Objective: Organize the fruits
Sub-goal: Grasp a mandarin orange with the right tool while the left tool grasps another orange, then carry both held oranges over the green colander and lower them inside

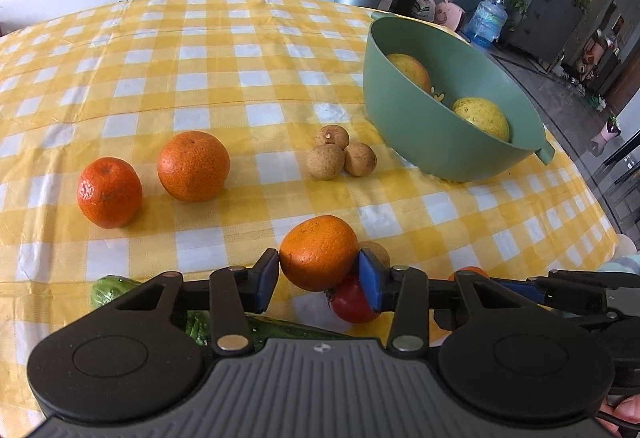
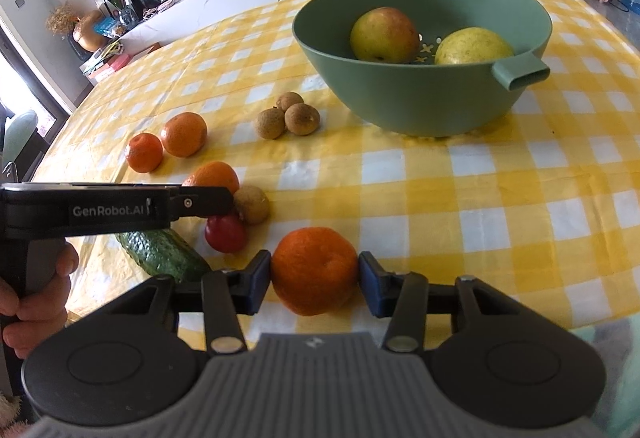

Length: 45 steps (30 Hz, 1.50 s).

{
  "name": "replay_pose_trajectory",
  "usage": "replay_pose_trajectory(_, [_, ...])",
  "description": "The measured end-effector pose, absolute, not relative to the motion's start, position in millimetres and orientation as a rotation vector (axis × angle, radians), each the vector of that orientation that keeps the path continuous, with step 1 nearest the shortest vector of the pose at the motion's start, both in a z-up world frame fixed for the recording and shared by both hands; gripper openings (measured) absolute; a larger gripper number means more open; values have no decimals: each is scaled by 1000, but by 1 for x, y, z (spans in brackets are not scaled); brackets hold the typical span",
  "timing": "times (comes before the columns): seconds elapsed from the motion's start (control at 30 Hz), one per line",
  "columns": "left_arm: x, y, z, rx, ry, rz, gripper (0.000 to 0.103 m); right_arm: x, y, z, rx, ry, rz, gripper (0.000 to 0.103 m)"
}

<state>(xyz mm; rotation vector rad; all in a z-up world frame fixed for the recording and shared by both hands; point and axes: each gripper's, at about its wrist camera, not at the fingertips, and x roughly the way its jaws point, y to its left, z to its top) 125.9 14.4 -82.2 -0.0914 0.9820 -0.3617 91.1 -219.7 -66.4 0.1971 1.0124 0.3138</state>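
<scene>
Both grippers clamp oranges: left gripper (image 1: 318, 272) on one orange (image 1: 319, 252), right gripper (image 2: 315, 280) on another (image 2: 314, 270). Tomato (image 1: 352, 304) half hidden behind the left one. Bowl (image 2: 400, 105) sits well apart, open checked cloth (image 2: 500, 197) between.

Each view looks forward and steeply down along its own gripper, close over the counter (image 1: 248, 85). The left wrist view sits low at the near edge, with the bowl (image 1: 420, 125) to its right. The right wrist view faces the bowl (image 2: 404, 93) more squarely and catches the left gripper (image 2: 224, 201) from the side. Both share the bowl, the longans (image 1: 340, 153) (image 2: 288, 115), the cucumber (image 1: 116, 288) (image 2: 164, 252) and the tomato (image 1: 352, 304) (image 2: 225, 234).
</scene>
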Motion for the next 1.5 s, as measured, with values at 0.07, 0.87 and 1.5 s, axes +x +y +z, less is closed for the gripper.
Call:
replay_pose_trajectory(0.07, [125,14,-82,-89,979,-361,48,92,-220,-66,197,1012,314,45])
replay_pose_trajectory(0.87, [106,11,-54,-77,901,-314,47,80,-221,-56,173,952,312,43])
replay_pose_trajectory(1.5, [82,-14,-16,-28,845,-291,47,57,-234,-25,202,855,330,43])
